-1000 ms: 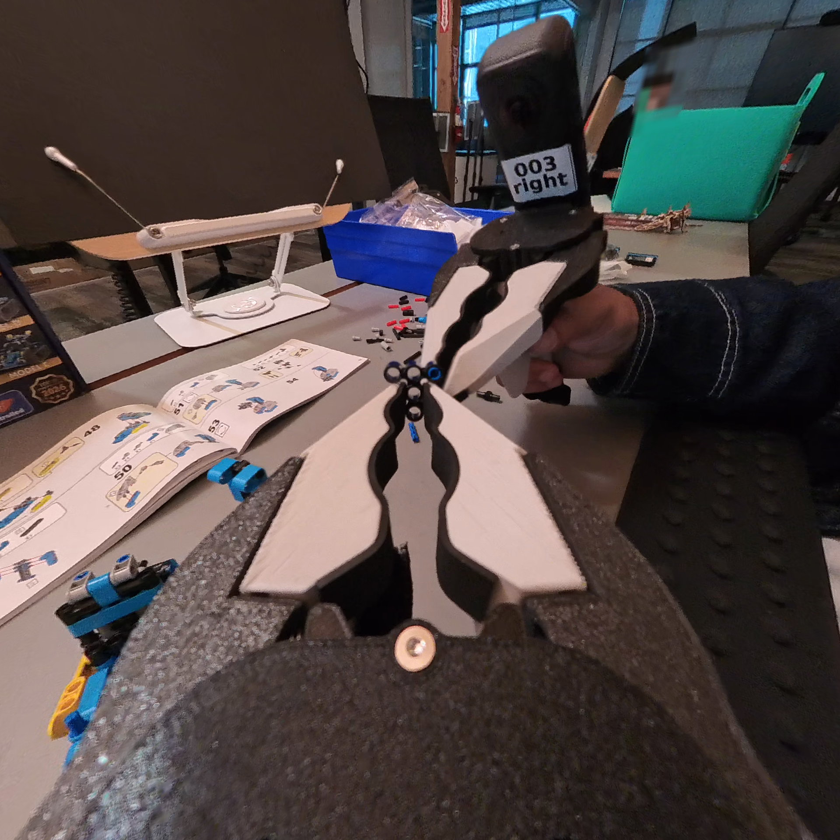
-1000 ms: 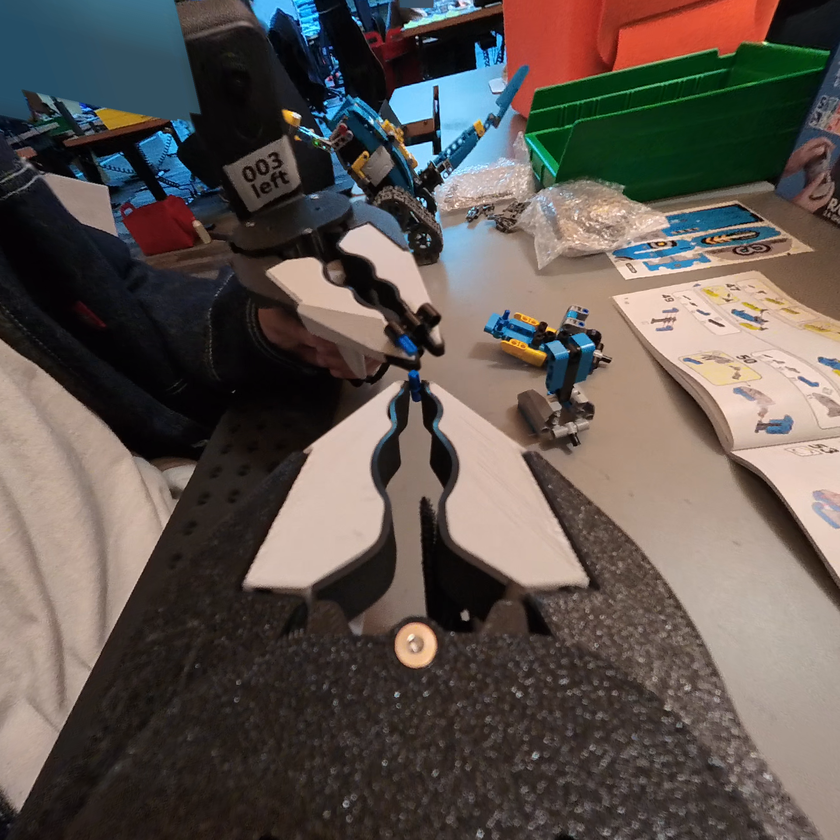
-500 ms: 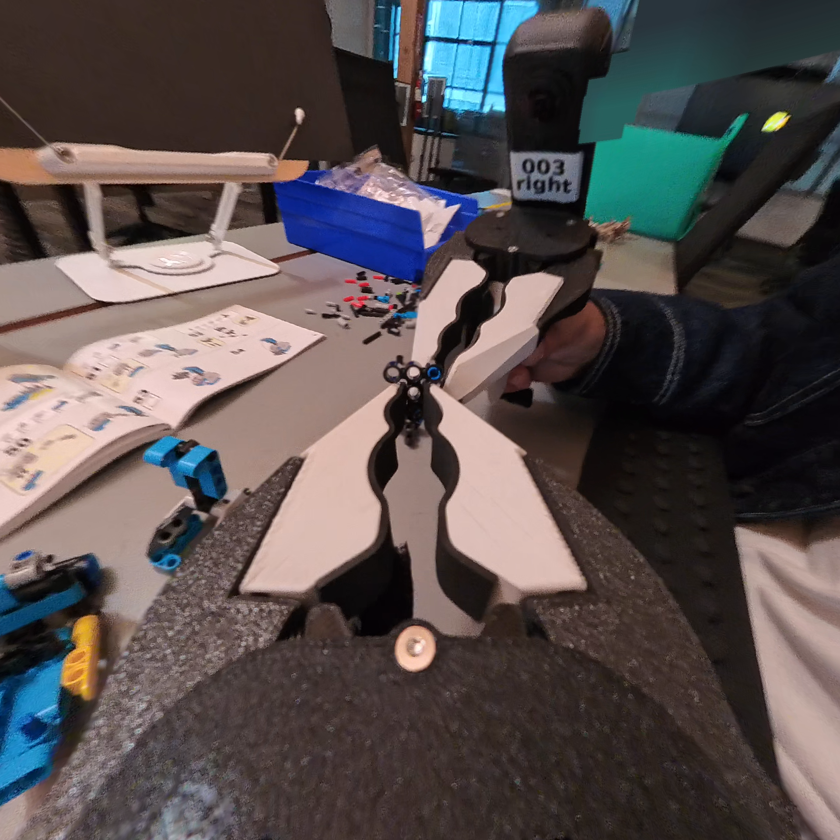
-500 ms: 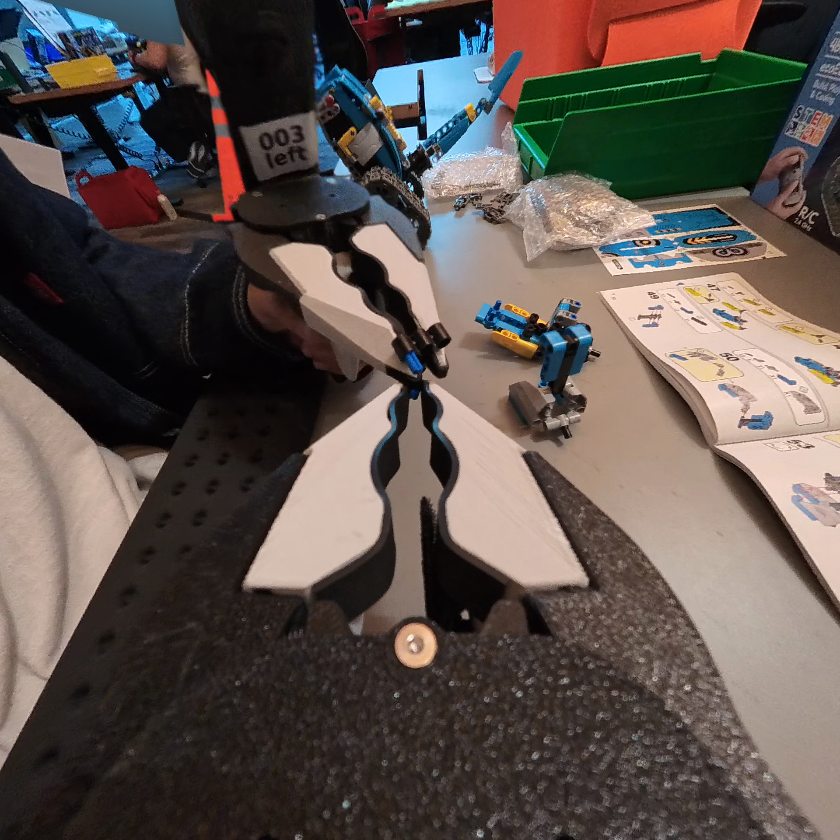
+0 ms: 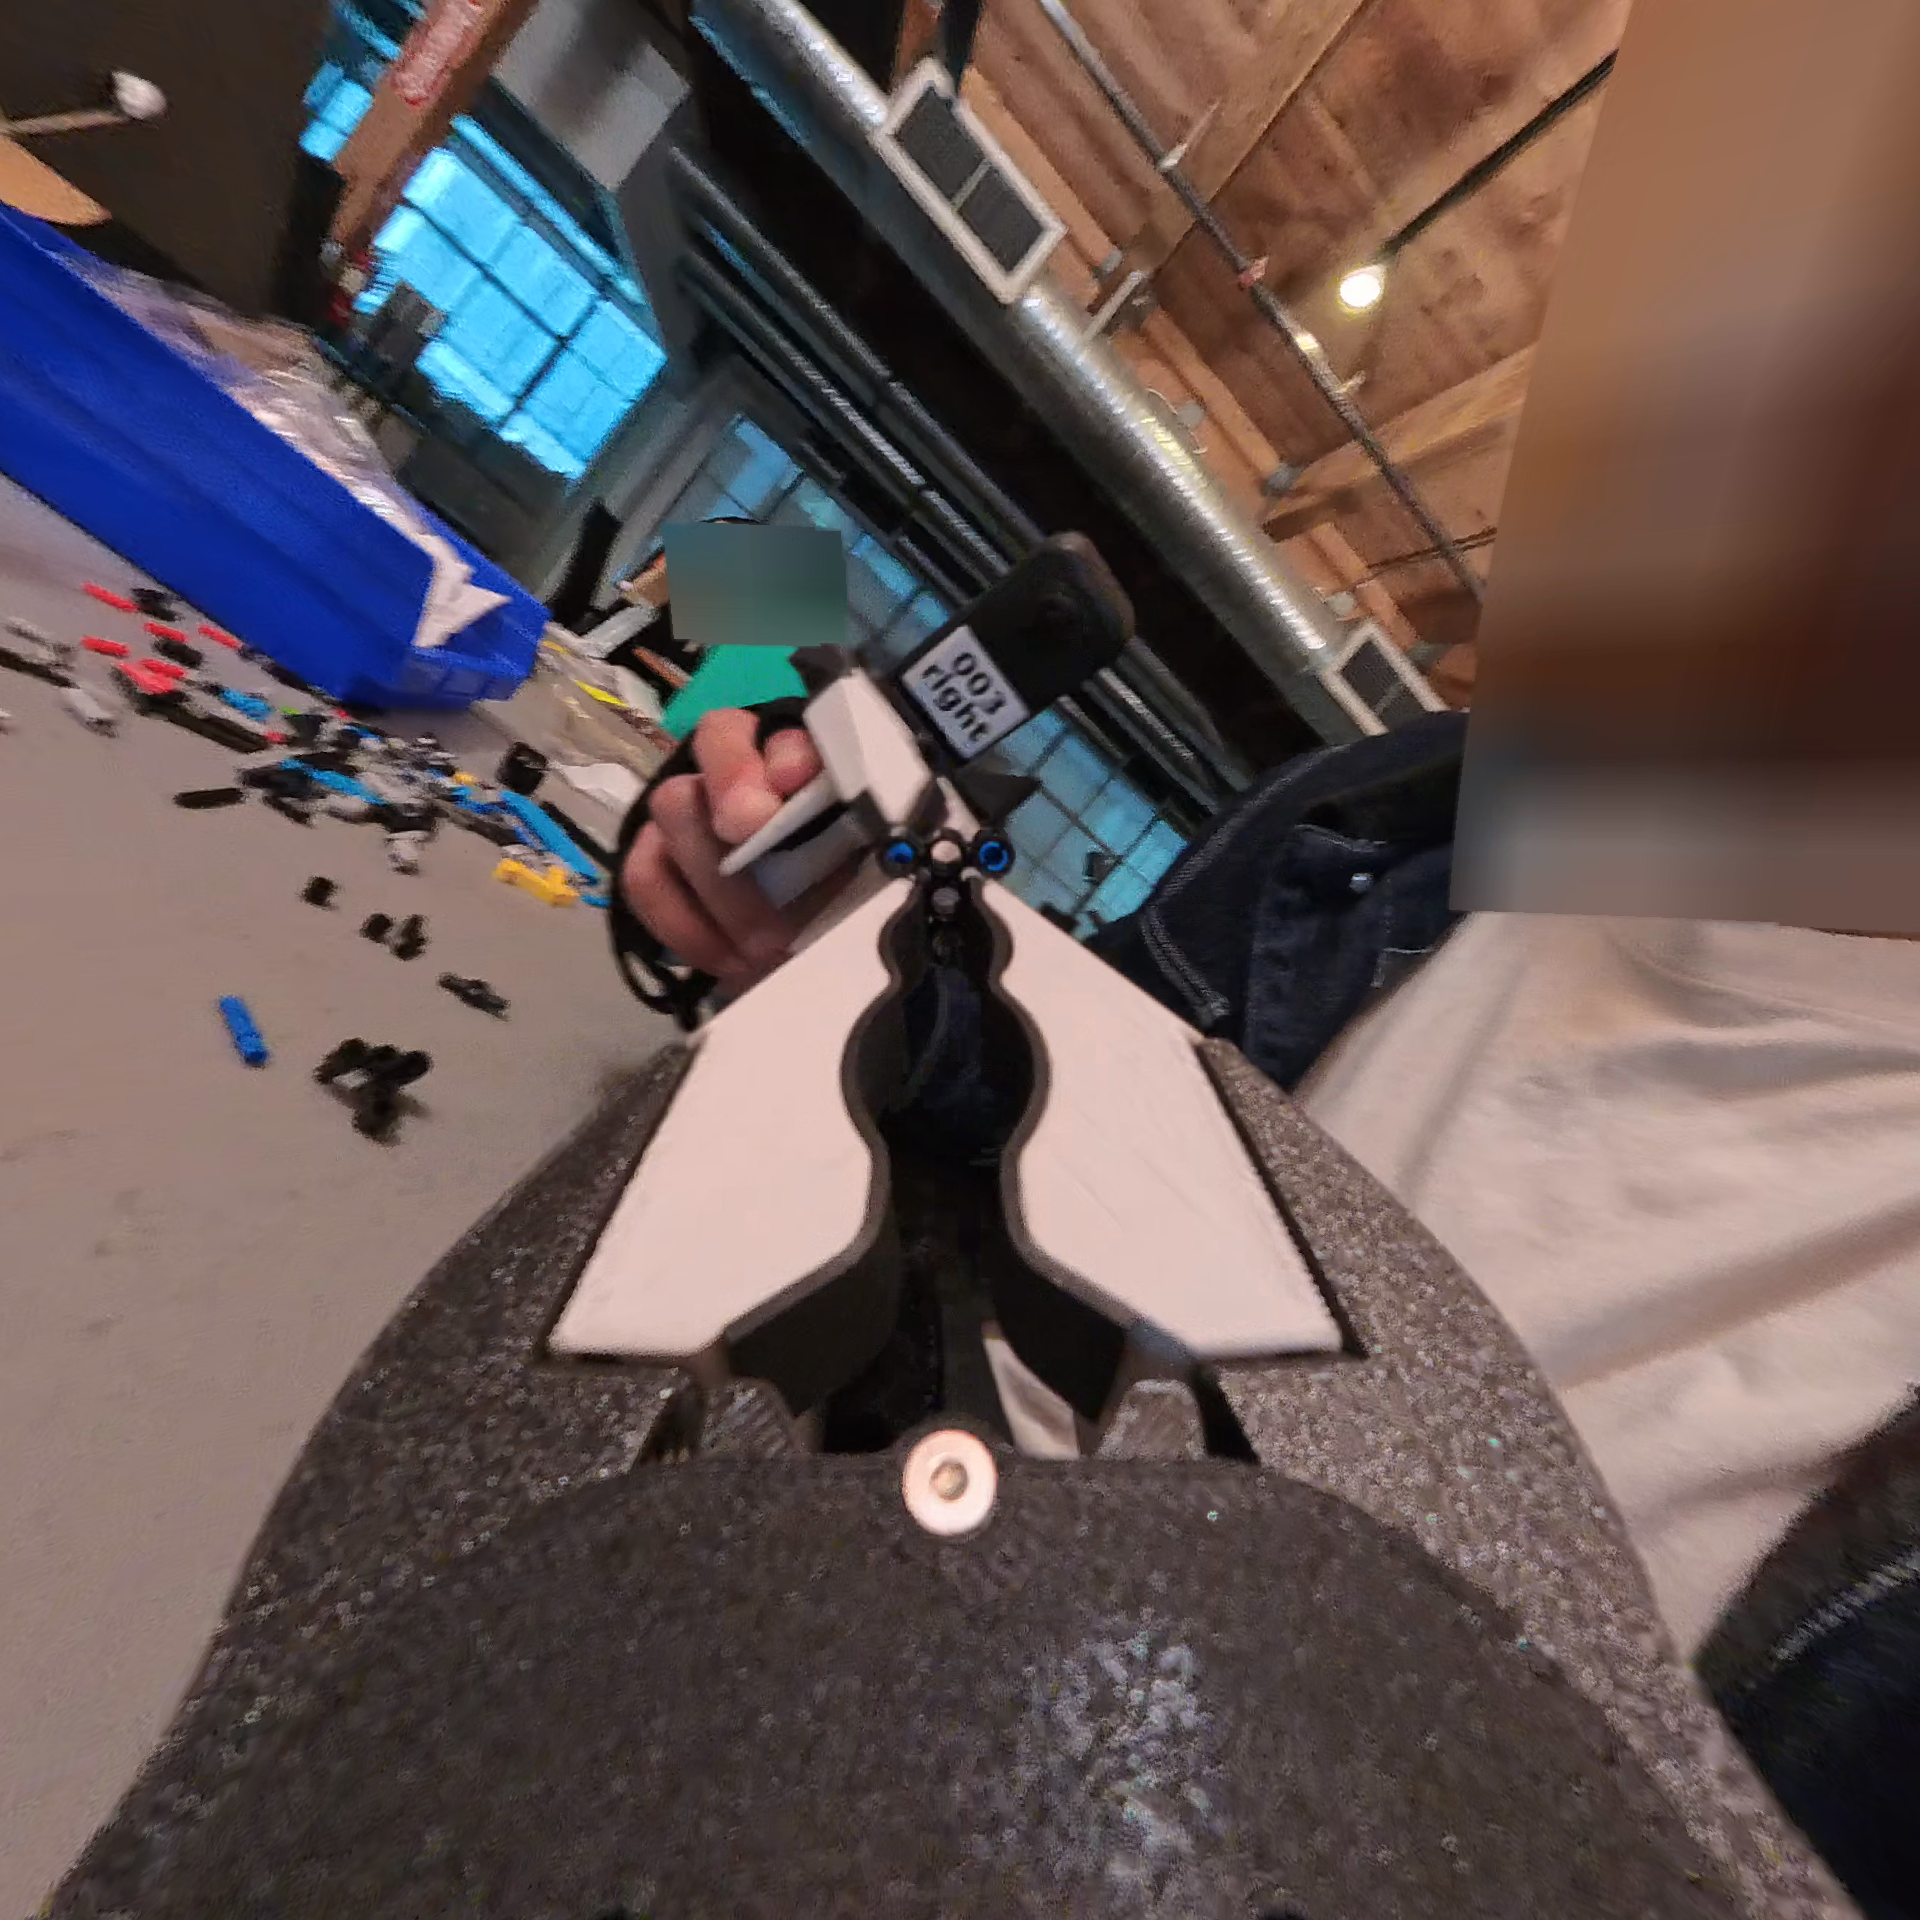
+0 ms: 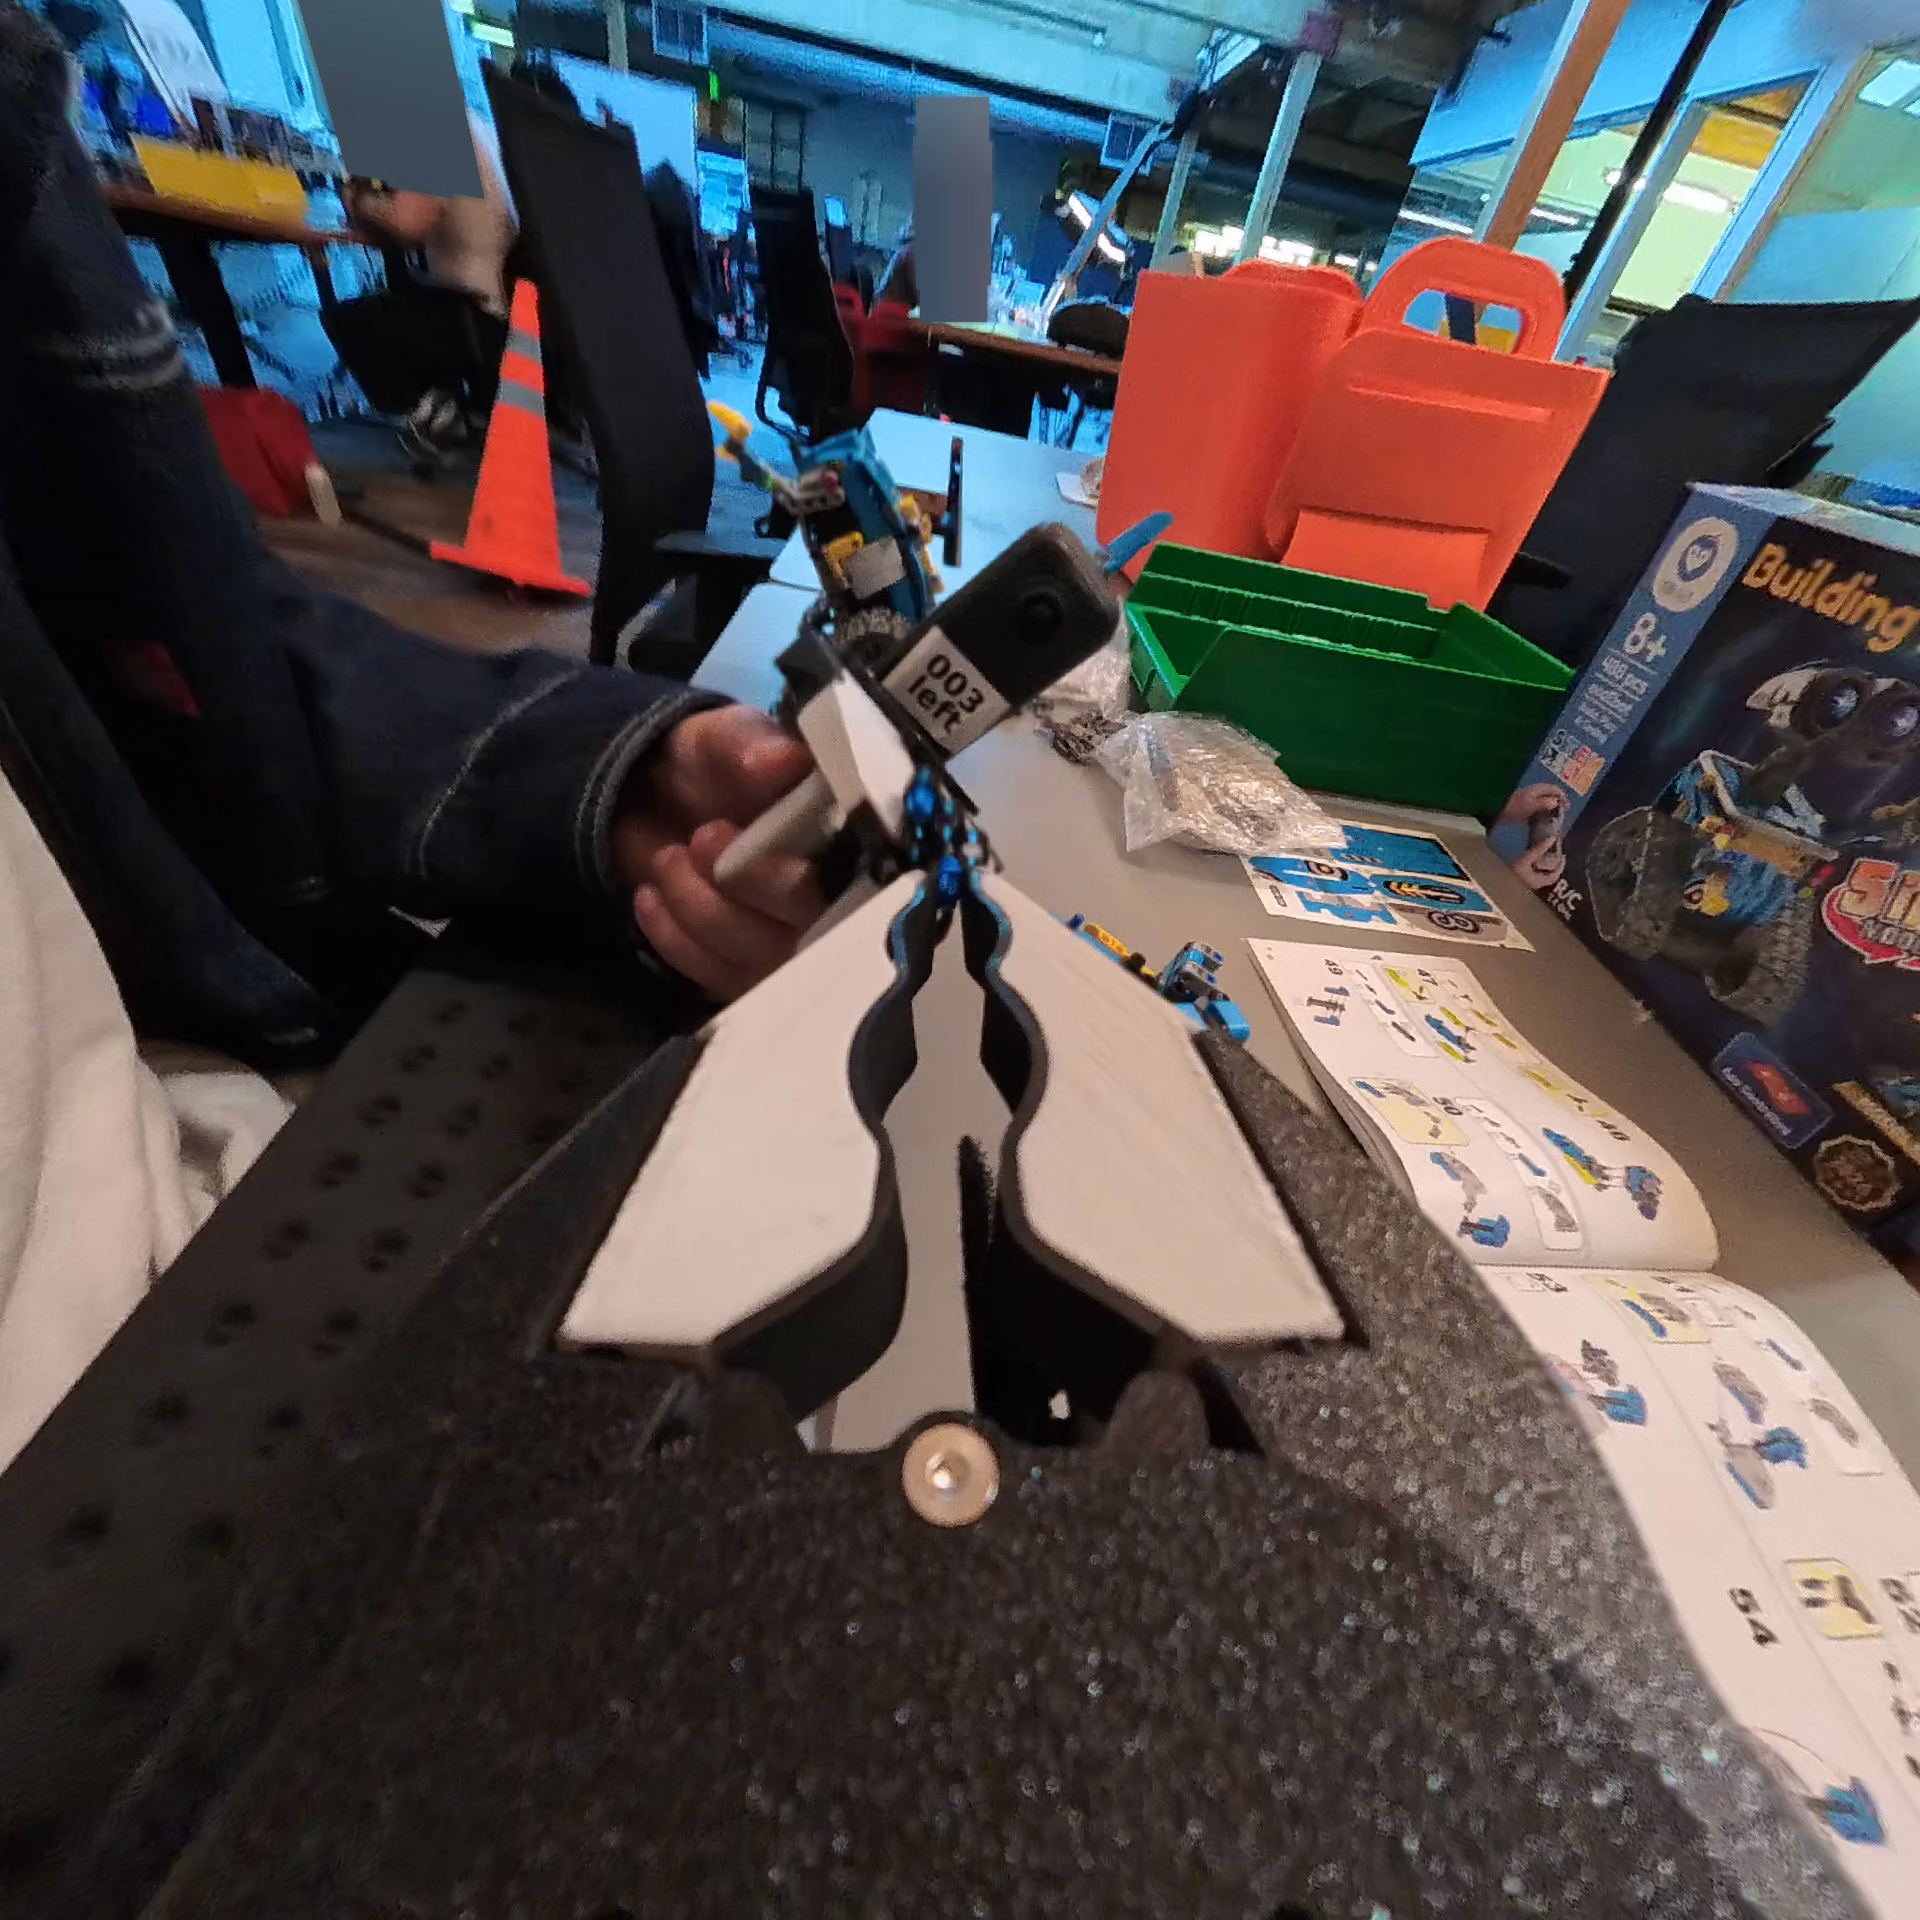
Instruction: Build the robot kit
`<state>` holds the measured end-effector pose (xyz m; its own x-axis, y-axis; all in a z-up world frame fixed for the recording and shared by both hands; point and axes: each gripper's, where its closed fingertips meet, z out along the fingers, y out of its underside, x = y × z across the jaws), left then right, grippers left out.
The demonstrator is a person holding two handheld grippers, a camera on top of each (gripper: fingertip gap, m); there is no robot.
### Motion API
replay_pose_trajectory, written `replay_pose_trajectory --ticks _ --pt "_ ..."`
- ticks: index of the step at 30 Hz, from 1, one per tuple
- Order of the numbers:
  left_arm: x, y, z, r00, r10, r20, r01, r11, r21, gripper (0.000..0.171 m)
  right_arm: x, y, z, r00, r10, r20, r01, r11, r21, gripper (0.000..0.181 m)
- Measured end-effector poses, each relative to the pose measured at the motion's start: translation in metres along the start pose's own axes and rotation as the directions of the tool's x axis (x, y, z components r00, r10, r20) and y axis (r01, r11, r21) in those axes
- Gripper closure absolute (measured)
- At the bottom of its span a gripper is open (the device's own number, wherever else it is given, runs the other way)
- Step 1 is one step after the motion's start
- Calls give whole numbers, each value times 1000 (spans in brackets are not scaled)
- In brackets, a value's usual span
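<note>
Two handheld grippers, meeting tip to tip in the air off the near edge of the grey tabletop (image 5: pixel 156 1195), above your lap.

1. Left gripper (image 5: pixel 943 920): fingers drawn narrow, clamped on the stem of a small black cross-shaped connector with blue pins in its holes (image 5: pixel 943 857).
2. Right gripper (image 6: pixel 943 899): fingers likewise narrow, nipping a small blue plastic pin (image 6: pixel 948 881), which touches that connector. Whether the pin sits in a hole cannot be told.
3. Scattered loose black, red and blue plastic parts (image 5: pixel 312 769): far-left part of the tabletop, before a blue plastic bin (image 5: pixel 208 499).
4. Open illustrated paper booklet (image 6: pixel 1455 1122): right edge of the tabletop.
5. Small blue-and-yellow brick sub-assembly (image 6: pixel 1195 987): just beside the booklet, partly hidden behind your right gripper's finger.
6. Clear plastic bag of parts (image 6: pixel 1205 790) and green plastic bin (image 6: pixel 1351 675): far side.
7. Dark-blue printed cardboard kit box (image 6: pixel 1766 831): far-right corner.
</note>
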<state>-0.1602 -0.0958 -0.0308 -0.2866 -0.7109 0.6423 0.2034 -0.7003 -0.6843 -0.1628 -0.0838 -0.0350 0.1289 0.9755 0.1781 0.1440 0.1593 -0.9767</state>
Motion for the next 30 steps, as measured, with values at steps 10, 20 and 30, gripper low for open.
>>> replay_pose_trajectory --ticks 10,20,30 --pt "-3 8 2 993 -108 -36 107 993 -43 166 -3 2 1 996 -90 -28 89 995 -38 178" --pt "3 9 4 1000 8 -10 -8 998 -54 166 -4 4 0 990 127 58 -126 992 -9 178" --pt "-5 14 6 944 301 133 -283 949 -138 166 -4 4 -1 925 349 154 -353 935 4 178"
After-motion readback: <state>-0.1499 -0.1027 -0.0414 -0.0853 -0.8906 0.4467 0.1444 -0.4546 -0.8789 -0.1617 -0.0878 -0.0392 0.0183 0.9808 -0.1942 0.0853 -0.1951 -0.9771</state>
